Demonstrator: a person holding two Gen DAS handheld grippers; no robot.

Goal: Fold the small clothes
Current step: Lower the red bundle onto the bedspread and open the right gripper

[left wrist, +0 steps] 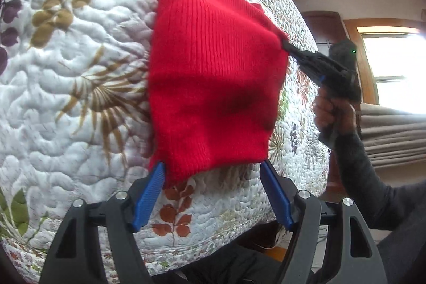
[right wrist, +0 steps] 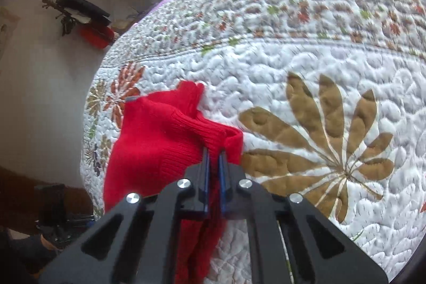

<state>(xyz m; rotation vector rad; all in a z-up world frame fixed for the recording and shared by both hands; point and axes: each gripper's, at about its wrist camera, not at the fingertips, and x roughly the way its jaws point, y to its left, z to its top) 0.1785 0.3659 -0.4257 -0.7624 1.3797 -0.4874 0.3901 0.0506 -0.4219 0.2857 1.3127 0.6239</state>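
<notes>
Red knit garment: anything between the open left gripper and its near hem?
Nothing visible. The left gripper is open right at the red knit garment's hem over bare quilt; the right gripper is shut on one edge.

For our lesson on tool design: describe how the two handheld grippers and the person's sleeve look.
Both the left gripper and the right gripper have black frames, silver bolts and ribbed blue jaws. A green light glows on the right gripper's body. The sleeve is dark grey.

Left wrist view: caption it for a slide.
Open left gripper at the red knit's near edge; right gripper pinches its corner over the quilt.
</notes>
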